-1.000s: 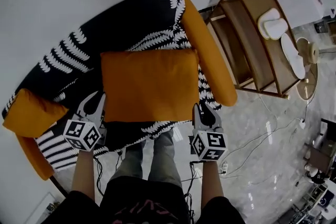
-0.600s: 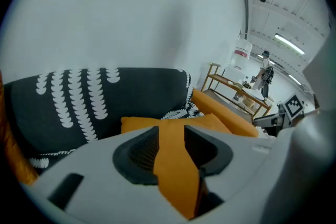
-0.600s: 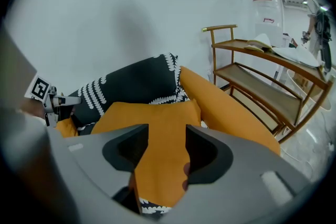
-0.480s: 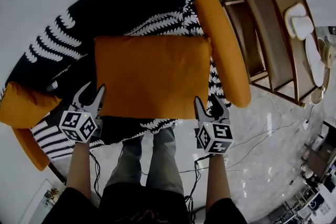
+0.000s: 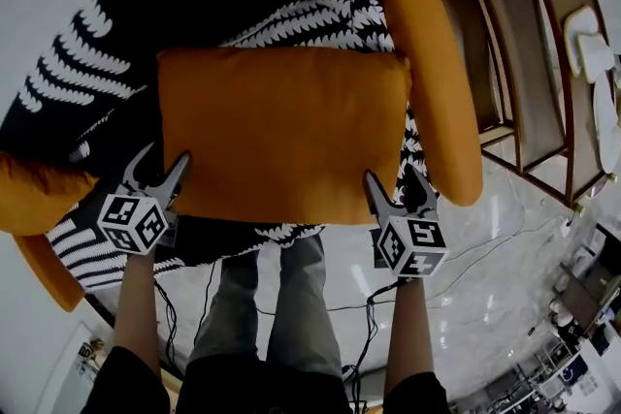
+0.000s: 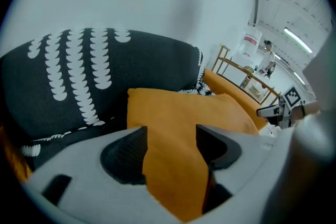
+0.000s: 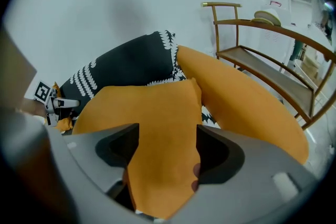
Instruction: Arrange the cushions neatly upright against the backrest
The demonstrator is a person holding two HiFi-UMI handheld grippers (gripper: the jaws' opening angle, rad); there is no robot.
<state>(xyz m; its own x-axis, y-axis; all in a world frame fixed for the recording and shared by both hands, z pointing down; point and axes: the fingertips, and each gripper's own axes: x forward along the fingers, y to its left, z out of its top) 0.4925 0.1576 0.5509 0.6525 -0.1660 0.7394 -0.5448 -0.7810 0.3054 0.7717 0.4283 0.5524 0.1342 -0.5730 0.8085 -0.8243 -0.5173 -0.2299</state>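
Orange cushion [image 5: 281, 136], plain soft fabric, rectangular, on the sofa seat in front of the black fern-print backrest [image 5: 194, 0]; left gripper [image 5: 163, 156] and right gripper [image 5: 392, 175] at its front corners, pointing down; fingers nearly together a second ago, just been opening, now apart with the cushion edge between them.

Your orange cushion [image 5: 281, 131] covers most of the sofa seat [image 5: 243, 242], so what lies under it is hidden from you. The left armrest [image 5: 34, 194] runs off the head view's edge, and the wooden rack [image 5: 519, 44] on your right is cut off too. The white things [image 5: 587, 53] on that rack are too clipped to name.
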